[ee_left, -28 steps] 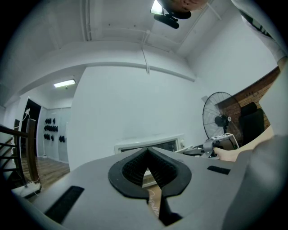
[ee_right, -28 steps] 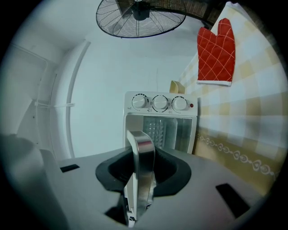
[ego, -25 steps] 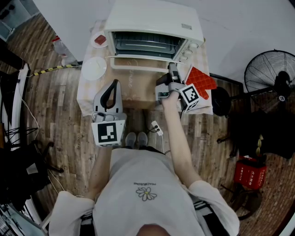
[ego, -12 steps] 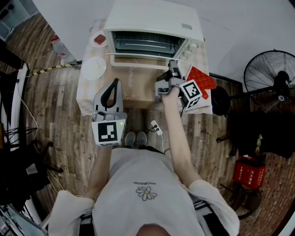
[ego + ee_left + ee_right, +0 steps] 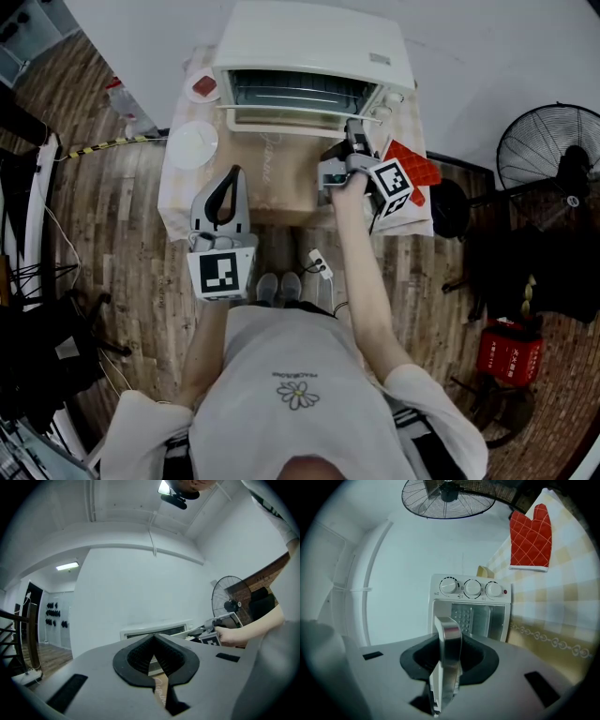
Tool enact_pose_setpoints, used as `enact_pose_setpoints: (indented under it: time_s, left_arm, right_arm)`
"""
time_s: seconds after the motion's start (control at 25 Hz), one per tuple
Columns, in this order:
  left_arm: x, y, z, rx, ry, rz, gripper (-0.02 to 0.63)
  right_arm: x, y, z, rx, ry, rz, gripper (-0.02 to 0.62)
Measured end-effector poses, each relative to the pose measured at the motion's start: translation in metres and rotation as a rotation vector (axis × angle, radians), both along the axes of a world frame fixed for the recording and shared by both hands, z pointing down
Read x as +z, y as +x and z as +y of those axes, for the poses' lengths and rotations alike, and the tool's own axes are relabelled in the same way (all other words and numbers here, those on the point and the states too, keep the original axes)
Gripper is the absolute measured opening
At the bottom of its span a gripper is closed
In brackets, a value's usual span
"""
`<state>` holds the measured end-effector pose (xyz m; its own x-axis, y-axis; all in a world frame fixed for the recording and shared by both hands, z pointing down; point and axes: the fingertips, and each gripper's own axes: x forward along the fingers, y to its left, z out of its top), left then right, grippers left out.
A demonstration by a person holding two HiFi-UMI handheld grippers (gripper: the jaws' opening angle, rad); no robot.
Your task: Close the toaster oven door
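While the door of the toaster oven stands part raised, the right tool is clamped on its handle, just in front of the oven's knob end. The handle runs side to side across the oven front, and the opening lies beyond it. The left tool, jaws together and empty, hangs well back from the oven. An oven mitt and a plate flank the oven on the counter. Neither appears to obstruct the door's swing.
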<state>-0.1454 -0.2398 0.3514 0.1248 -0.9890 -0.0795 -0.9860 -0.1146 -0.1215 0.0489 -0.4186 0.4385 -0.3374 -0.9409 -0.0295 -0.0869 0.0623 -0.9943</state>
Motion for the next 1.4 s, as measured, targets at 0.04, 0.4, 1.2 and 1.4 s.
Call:
enact_pose_setpoints:
  time_s: [0.04,0.4,1.2,1.4]
  left_arm:
    - [0.000,-0.001,-0.001,-0.001,0.000,-0.001,0.015]
    - [0.002,-0.001,-0.010,0.004,-0.003,0.005,0.015]
    - [0.007,-0.002,-0.032,0.000,-0.013,0.011,0.015]
    - [0.009,-0.004,-0.035,-0.004,-0.025,-0.003,0.014]
  right_arm:
    - [-0.001,0.000,-0.001,0.000,0.000,-0.003,0.069]
    - [-0.008,-0.002,-0.013,0.000,0.006,-0.031,0.064]
    - [-0.021,-0.009,-0.053,-0.011,-0.047,-0.085,0.060]
    - [-0.024,-0.010,-0.062,-0.010,-0.060,-0.083,0.060]
